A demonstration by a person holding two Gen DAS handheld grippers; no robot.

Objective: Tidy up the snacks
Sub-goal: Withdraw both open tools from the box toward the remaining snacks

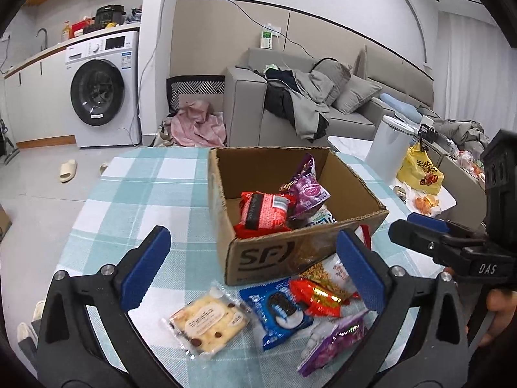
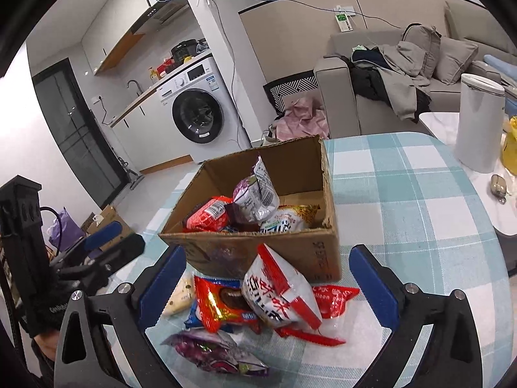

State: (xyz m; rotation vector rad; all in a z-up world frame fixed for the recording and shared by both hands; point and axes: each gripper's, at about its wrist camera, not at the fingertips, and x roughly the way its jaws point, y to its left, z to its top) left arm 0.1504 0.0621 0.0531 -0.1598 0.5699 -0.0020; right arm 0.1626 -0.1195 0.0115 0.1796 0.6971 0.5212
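Both claws spread wide and empty: left gripper (image 1: 253, 266), right gripper (image 2: 268, 283). Brown corrugated cardboard box (image 1: 292, 252) just beyond, already holding a red packet and a purple bag. Loose snacks in front of it — clear-wrapped pale cake square (image 1: 208, 318), blue cookie pack (image 1: 279, 312), red-and-white crisp bag (image 2: 279, 291), purple foil pouch (image 2: 219, 350). Best to take one packet alone, by its flat middle, then lift clear of the box wall. Teal-and-white checked tablecloth (image 1: 139, 194) underneath — white washing machine (image 1: 101, 89) and grey sofa (image 1: 349, 113) behind.
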